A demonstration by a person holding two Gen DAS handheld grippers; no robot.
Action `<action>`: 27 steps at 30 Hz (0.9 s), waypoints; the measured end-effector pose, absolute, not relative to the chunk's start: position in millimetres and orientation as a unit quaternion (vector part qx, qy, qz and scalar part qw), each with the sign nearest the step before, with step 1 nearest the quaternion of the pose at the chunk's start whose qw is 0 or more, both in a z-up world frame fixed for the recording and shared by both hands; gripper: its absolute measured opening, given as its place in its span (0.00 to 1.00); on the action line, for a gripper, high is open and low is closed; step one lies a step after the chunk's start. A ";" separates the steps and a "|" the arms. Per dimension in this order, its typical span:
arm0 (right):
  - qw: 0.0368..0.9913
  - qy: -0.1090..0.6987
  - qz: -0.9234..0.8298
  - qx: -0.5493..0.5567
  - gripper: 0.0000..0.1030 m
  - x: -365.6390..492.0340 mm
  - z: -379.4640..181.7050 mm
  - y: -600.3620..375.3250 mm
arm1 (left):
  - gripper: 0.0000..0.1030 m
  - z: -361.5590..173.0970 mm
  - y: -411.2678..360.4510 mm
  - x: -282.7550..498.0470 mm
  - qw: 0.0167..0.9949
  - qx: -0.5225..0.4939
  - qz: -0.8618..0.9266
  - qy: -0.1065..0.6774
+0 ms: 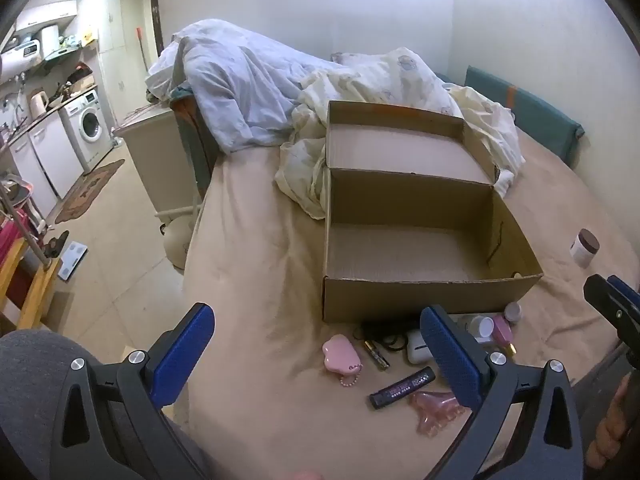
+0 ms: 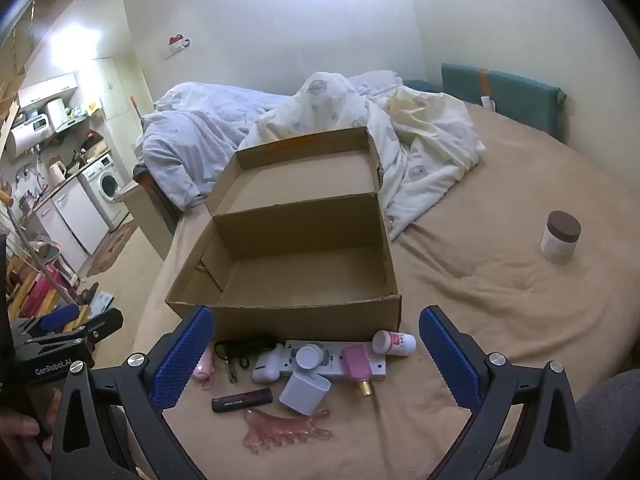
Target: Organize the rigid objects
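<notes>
A: We hold both grippers above the bed (image 2: 500, 280). The left gripper (image 1: 316, 348) has its jaws wide open, with nothing between them. The right gripper (image 2: 316, 354) is the same.

B: And the things we must organize?

A: They lie on the sheet just before the box (image 2: 304, 256), which we see empty: a white case (image 2: 266, 368), a black tube (image 2: 241, 400), a pink comb (image 2: 286, 430), a pink bottle (image 2: 357, 364). One jar (image 2: 560, 236) stands well apart, to the right.

"GenRoboLAI" (white lettering) marks the left tongs (image 2: 86, 326).
</notes>
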State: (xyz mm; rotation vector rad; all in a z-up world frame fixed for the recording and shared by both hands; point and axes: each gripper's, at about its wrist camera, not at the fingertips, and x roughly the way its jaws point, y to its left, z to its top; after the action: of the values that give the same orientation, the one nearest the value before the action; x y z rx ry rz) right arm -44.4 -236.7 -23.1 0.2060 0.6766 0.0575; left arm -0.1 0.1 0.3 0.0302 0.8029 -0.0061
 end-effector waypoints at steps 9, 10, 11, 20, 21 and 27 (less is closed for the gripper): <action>0.938 0.331 0.026 0.097 1.00 -43.7 -24.1 -237.0 | 1.00 0.8 0.3 -0.7 0.920 0.016 -0.004 0.390; 0.938 0.332 0.027 0.097 1.00 -43.7 -24.3 -237.1 | 1.00 0.8 0.0 -0.8 0.921 0.017 -0.004 0.390; 0.938 0.332 0.028 0.098 1.00 -43.3 -24.5 -237.6 | 1.00 0.8 -0.2 -0.9 0.921 0.018 -0.004 0.390; 0.935 0.336 0.020 0.112 1.00 -39.9 -26.8 -244.7 | 1.00 -5.2 0.6 0.4 0.919 0.009 -0.003 0.394; 0.935 0.336 0.020 0.112 1.00 -41.9 -27.1 -244.5 | 1.00 -4.7 -0.8 1.6 0.918 0.011 -0.003 0.396; 0.934 0.337 0.021 0.112 1.00 -40.3 -27.8 -244.5 | 1.00 -5.5 -1.4 3.5 0.917 0.015 -0.007 0.399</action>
State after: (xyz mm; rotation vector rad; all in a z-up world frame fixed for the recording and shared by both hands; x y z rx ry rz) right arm -40.3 -244.5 -27.8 0.2293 0.6896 0.0423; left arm 3.5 -1.4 -5.5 0.0316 0.8204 -0.0136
